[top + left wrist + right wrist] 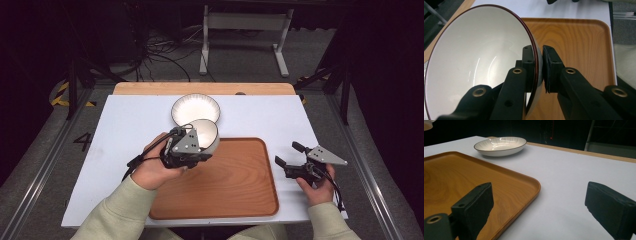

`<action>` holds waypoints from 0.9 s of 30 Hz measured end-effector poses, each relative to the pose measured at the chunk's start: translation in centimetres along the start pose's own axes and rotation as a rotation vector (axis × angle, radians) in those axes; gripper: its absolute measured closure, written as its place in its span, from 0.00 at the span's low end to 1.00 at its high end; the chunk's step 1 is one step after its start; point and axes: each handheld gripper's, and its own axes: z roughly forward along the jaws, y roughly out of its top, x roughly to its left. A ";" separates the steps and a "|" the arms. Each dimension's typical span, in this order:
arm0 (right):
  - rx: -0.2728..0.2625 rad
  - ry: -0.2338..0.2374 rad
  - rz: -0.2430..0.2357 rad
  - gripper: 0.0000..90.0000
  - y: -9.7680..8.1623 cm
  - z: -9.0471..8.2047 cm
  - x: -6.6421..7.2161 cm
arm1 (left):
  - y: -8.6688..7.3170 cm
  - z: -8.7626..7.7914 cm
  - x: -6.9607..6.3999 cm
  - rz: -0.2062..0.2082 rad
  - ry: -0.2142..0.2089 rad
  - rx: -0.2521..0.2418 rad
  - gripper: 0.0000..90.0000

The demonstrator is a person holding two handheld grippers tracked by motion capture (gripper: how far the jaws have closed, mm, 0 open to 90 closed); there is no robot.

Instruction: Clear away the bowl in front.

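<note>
A deep white glazed ceramic bowl with a thin dark rim (206, 134) is held tilted above the far left corner of the rectangular wooden tray (235, 195). It is judged rigid, smooth, fairly heavy and breakable (a drop would chip it), so the rim wall is the sensible hold. The left gripper (538, 67) is clamped there, one pad inside, one outside. The right gripper (286, 156) is held wide and empty just beside the tray. A shallow white striped dish (195, 108) is set on the white table (125, 130) just beyond.

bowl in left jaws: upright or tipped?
Tipped. The bowl faces sideways in the left gripper view, its rim clamped by the left gripper above the tray.
</note>
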 end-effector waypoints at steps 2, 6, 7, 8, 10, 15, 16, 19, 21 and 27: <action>0.000 0.000 -0.001 0.10 0.0 0.0 0.0 | 0.0 0.1 -0.2 0.000 -0.005 0.011 0.90; -0.001 -0.001 -0.004 0.10 0.0 0.0 0.0 | -0.1 0.7 -0.4 0.017 -0.024 0.030 0.90; -0.001 -0.001 -0.004 0.10 0.0 0.0 0.0 | -0.2 0.9 -0.5 0.022 -0.036 0.039 0.90; -0.001 -0.002 -0.005 0.10 0.0 0.0 0.0 | -0.3 1.2 -0.5 0.027 -0.044 0.045 0.90; -0.001 -0.003 -0.005 0.10 0.0 0.0 0.0 | -0.4 1.3 -0.5 0.030 -0.047 0.052 0.90; -0.003 0.000 -0.005 0.10 0.0 0.0 0.1 | -0.6 1.9 -0.7 0.040 -0.072 0.081 0.90; -0.002 -0.001 -0.006 0.10 0.0 0.0 0.1 | -0.7 2.0 -0.8 0.042 -0.077 0.084 0.90; -0.001 0.000 -0.006 0.10 0.0 0.0 0.1 | -0.7 2.3 -1.0 0.053 -0.090 0.099 0.90; 0.000 0.000 -0.009 0.10 0.0 0.0 0.1 | -0.7 2.6 -1.1 0.056 -0.100 0.103 0.90; 0.000 -0.001 -0.011 0.10 0.0 0.0 0.1 | -1.0 3.5 -1.2 0.063 -0.132 0.125 0.90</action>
